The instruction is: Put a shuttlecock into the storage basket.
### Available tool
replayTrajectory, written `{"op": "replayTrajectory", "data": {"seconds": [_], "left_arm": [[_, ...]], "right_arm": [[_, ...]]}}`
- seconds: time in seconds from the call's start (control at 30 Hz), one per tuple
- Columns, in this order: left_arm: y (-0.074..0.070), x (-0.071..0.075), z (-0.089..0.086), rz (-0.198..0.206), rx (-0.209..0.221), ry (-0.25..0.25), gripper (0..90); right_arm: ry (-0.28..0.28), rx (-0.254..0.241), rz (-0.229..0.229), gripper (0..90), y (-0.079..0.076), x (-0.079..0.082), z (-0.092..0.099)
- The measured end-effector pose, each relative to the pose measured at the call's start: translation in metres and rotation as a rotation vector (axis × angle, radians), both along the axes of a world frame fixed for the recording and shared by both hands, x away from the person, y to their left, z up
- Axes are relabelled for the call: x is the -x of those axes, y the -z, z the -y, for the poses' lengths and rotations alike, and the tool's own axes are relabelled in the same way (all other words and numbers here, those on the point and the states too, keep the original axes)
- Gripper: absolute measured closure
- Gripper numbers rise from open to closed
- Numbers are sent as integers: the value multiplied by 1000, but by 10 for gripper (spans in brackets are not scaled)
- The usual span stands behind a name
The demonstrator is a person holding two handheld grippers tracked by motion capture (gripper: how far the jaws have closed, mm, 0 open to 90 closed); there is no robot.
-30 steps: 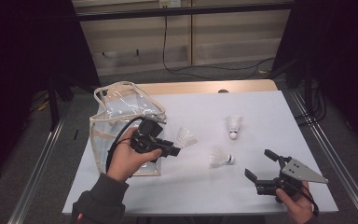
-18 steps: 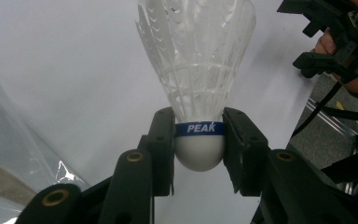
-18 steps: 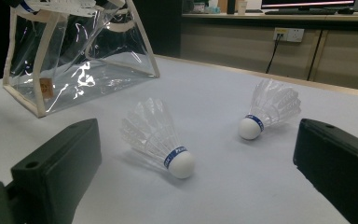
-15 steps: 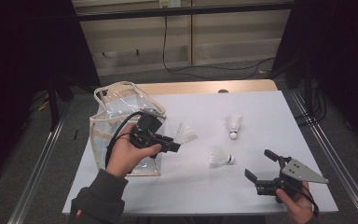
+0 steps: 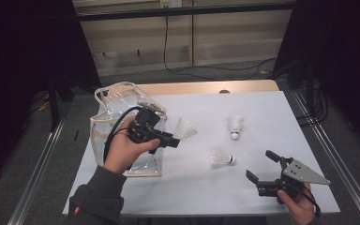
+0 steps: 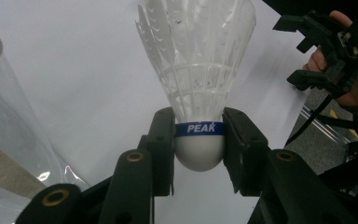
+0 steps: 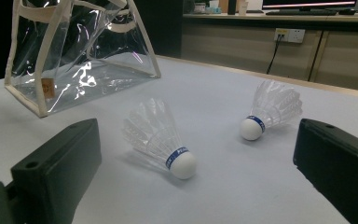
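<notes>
The left gripper (image 5: pixel 174 138) is clamping a white plastic-feathered shuttlecock with a blue band reading PEAK (image 6: pixel 196 84); in the left gripper view both black jaws are pressing on its rounded white cork at the band, the skirt flaring toward twelve o'clock. In the high view this held shuttlecock (image 5: pixel 185 128) is hovering above the white table top (image 5: pixel 262 108), just at the three o'clock side of the clear plastic tote bag with cream fabric trim (image 5: pixel 104 123), which is standing on the table's nine o'clock edge. The person's left hand (image 5: pixel 122 151) is wrapping around the gripper body in front of the bag.

The right gripper (image 5: pixel 258 167) is resting near the table's five o'clock corner with its jaws standing wide apart and nothing between them; in the right gripper view its two dark jaws are framing the scene.

Two more white shuttlecocks are lying on the table, well apart from each other: a nearer one on its side (image 5: pixel 221 157) (image 7: pixel 161 135), cork pointing toward three o'clock in the high view, and a farther one (image 5: pixel 235 126) (image 7: pixel 272 109), cork toward six o'clock. Both are lying at about eleven o'clock from the right gripper, neither touching it.
</notes>
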State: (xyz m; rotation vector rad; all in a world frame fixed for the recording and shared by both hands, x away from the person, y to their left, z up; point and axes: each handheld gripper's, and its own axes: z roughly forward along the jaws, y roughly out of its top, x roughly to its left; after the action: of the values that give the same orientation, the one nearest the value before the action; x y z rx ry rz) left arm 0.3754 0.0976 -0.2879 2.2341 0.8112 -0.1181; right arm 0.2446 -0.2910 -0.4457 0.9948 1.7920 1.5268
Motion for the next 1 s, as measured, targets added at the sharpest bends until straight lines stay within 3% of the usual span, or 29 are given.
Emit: {"op": "replayTrajectory", "data": {"seconds": [1.0], "left_arm": [[-22, -12, 6, 7, -6, -6, 658]], "right_arm": [[-7, 7, -2, 10, 0, 1, 0]]}}
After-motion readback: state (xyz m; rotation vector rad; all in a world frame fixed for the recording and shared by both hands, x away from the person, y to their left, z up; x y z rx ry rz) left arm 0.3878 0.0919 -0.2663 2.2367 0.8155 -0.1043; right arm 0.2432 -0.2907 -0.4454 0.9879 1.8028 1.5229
